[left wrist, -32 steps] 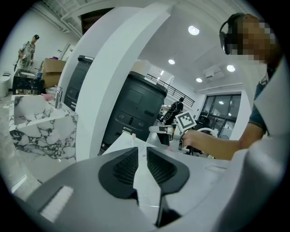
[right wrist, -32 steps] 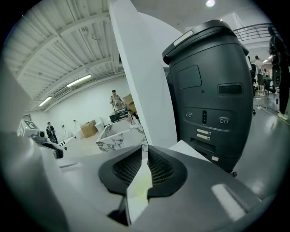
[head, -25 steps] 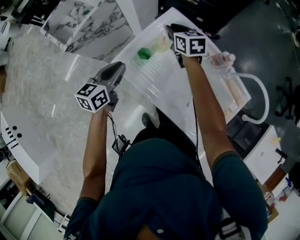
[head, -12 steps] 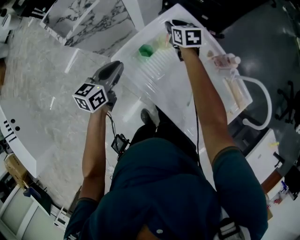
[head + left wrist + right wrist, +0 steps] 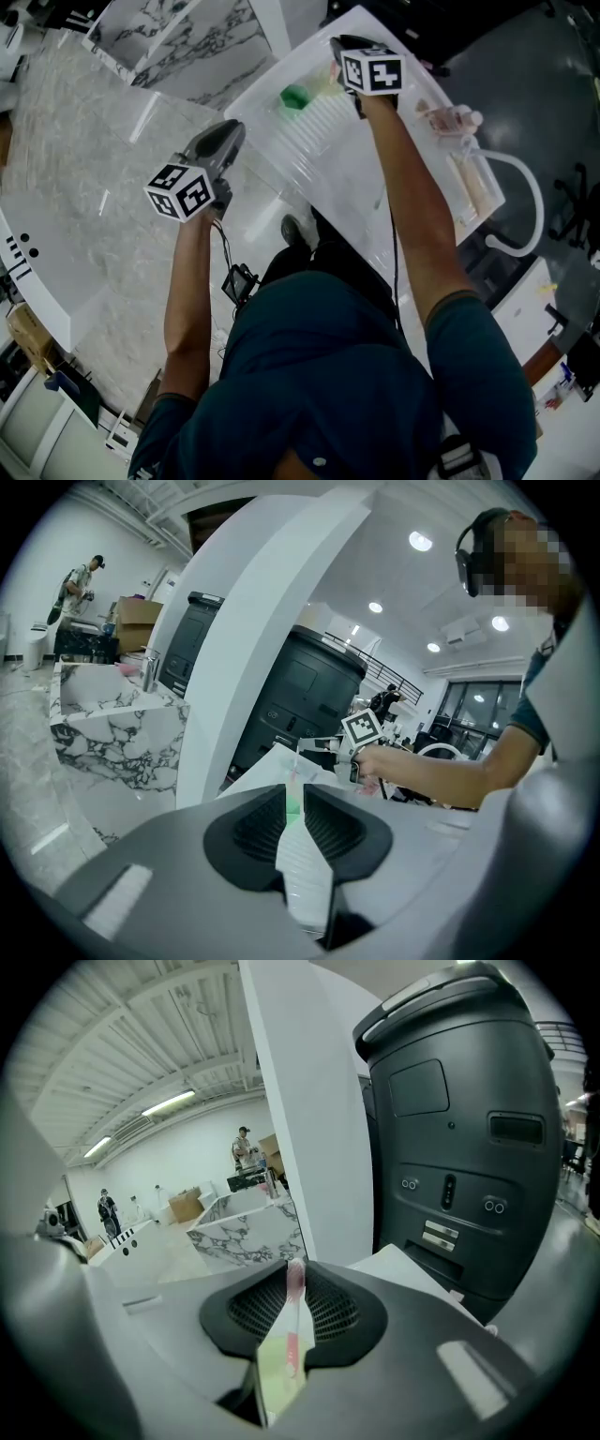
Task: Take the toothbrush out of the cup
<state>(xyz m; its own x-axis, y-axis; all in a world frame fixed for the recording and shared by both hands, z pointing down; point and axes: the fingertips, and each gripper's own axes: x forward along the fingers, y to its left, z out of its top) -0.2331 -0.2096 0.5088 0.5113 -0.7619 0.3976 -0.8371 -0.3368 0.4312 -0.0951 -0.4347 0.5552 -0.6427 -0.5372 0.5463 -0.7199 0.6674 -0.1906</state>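
Observation:
In the right gripper view a pink toothbrush [image 5: 292, 1335] stands upright in the narrow gap of my right gripper [image 5: 295, 1274]. The jaws have just been closing and the pads sit against the brush. Below it, a pale yellow-green cup [image 5: 274, 1382] shows through the gap. From the head view my right gripper [image 5: 339, 52] is at the far end of the white table [image 5: 375, 178], over the pale cup [image 5: 324, 84] and beside a green cup [image 5: 295, 97]. My left gripper [image 5: 221, 142] hovers off the table's left edge, its jaws [image 5: 292, 794] nearly together with nothing between them.
A clear bottle [image 5: 450, 120] and a curved white hose [image 5: 525, 197] lie along the table's right side. Marble slabs [image 5: 178, 37] stand at the far left. A large dark machine [image 5: 450, 1129] rises behind the table. A white pillar [image 5: 253, 621] stands ahead of the left gripper.
My right gripper has edged slightly left along the table's far end, closer to the cups. The left gripper has kept its place.

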